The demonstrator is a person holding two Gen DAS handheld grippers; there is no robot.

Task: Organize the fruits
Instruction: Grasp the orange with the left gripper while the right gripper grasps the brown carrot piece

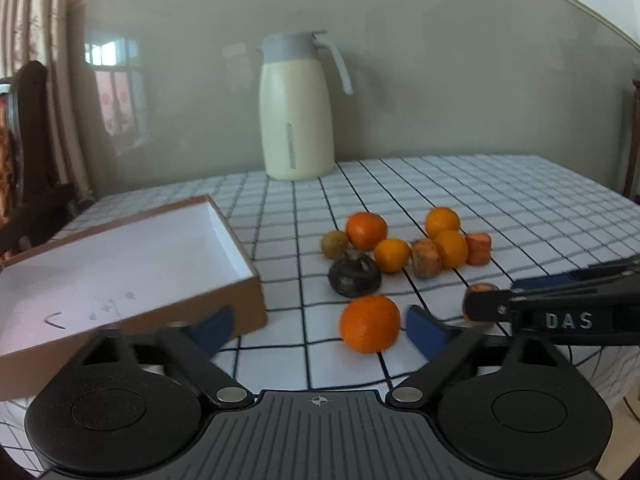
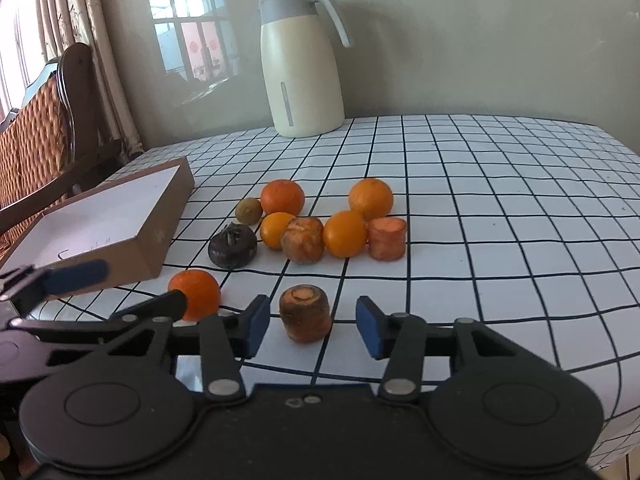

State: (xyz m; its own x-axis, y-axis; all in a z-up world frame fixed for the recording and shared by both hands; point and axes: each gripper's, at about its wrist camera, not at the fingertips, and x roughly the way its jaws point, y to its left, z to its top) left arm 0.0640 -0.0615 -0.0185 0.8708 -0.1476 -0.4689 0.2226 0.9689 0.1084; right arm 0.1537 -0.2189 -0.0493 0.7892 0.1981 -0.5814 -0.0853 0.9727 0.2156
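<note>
My left gripper (image 1: 320, 326) stands open around an orange (image 1: 370, 324) on the checked cloth; the fruit lies nearer the right pad, untouched. My right gripper (image 2: 313, 326) is open with an upright carrot stub (image 2: 305, 314) between its blue pads, a gap on each side. Behind them sits a cluster: several oranges (image 2: 345, 234), two carrot pieces (image 2: 387, 239), a small brown fruit (image 2: 248, 211) and a dark wrinkled one (image 2: 233, 246). An empty brown box (image 1: 120, 264) with a white inside lies at the left.
A cream thermos jug (image 1: 296, 112) stands at the back of the table against the wall. A wooden chair (image 2: 40, 132) and curtains are beyond the table's left edge. The table edge (image 2: 520, 368) curves close on the right.
</note>
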